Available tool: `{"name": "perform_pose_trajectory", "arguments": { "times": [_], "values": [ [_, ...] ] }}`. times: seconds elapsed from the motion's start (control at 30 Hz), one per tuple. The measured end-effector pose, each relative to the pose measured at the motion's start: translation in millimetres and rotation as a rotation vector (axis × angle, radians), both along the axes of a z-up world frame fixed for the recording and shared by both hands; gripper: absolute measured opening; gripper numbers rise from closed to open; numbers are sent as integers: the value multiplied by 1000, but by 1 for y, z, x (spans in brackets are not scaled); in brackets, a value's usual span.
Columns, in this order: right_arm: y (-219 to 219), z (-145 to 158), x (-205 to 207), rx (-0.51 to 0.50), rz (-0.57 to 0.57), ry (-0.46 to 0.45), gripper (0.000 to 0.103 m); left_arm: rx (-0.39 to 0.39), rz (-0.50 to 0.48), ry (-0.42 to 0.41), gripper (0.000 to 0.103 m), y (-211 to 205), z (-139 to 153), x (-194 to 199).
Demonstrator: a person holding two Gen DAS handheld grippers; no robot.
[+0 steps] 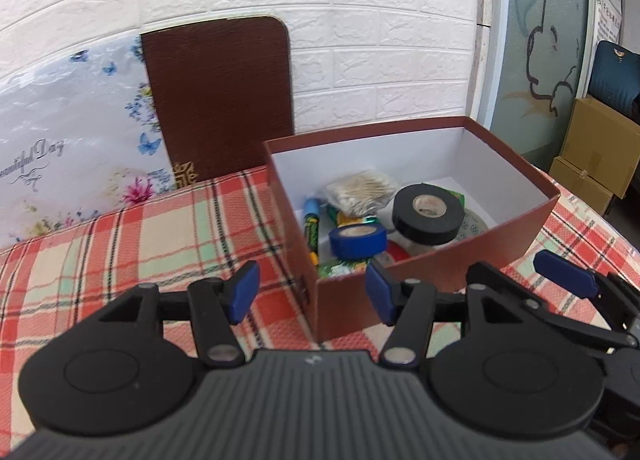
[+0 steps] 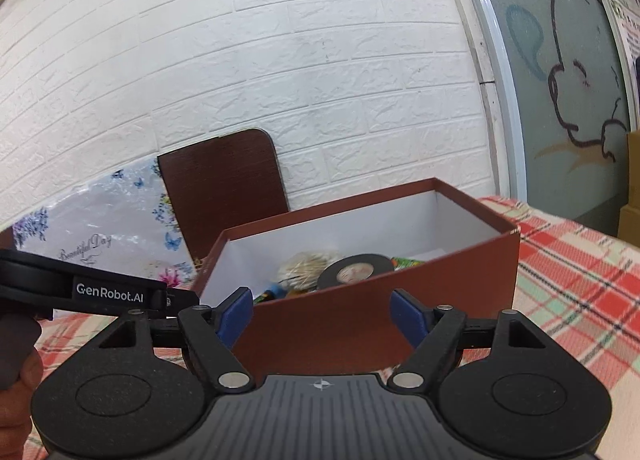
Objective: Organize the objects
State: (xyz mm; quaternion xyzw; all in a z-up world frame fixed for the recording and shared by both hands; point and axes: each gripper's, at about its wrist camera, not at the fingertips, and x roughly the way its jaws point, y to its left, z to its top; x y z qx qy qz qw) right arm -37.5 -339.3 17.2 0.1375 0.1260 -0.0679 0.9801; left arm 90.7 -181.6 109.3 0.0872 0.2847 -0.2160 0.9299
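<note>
Both tools hang just short of the brown box, each with its blue pads spread and nothing between them. Seen from its own camera, the left tool point(image 1: 312, 292) faces the near corner of the box point(image 1: 436, 260), which stands at about one o'clock from it on the plaid-covered desk point(image 1: 140, 244). At three o'clock from the left tool one blue pad of the right tool point(image 1: 568, 274) shows beside it.

From its own camera, the right tool point(image 2: 324, 316) points almost level at the box's long brown wall point(image 2: 360, 316) at twelve o'clock, its pads close in front of that wall but clear of it. At nine o'clock the black body of the left tool point(image 2: 100, 292) crosses the edge of the view, with part of a hand point(image 2: 16, 384) under it.

Inside the white-lined box lie a black tape roll point(image 1: 426, 216), a blue tape roll point(image 1: 358, 242) at its eight o'clock, a clear bag of cotton swabs point(image 1: 362, 190) at the black roll's ten o'clock, a green marker point(image 1: 311, 222) along the left wall, and some green wrappers point(image 1: 340, 268) underneath. The far right half of the box floor is bare.

Behind the desk, at eleven o'clock from the box, a dark brown board point(image 1: 218, 100) leans on the white brick wall point(image 1: 360, 12), with a flowered sheet point(image 1: 68, 140) beside it.
</note>
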Motion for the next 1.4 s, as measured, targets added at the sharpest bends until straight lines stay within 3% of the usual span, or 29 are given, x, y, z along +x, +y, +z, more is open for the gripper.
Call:
{"name": "perform_pose_trajectory", "arguments": {
  "times": [0.13, 0.27, 0.4, 0.5, 0.8, 1.13, 1.4],
  "values": [
    [13, 1, -9, 15, 16, 24, 86, 18, 30, -24, 64, 17, 1, -13],
    [24, 4, -15, 53, 44, 53, 102, 34, 65, -46, 78, 38, 0, -24],
    [38, 5, -21, 72, 80, 83, 102, 27, 101, -44, 97, 61, -2, -32],
    [48, 4, -24, 53, 84, 113, 102, 43, 122, -48, 103, 73, -4, -37],
    [67, 8, -33, 49, 81, 158, 102, 77, 148, -21, 103, 88, -16, -45],
    [84, 20, -44, 31, 60, 97, 102, 115, 150, -9, 103, 94, -22, -49],
    [86, 21, -45, 19, 34, 72, 102, 134, 134, 53, 103, 90, -29, -49]
  ]
}}
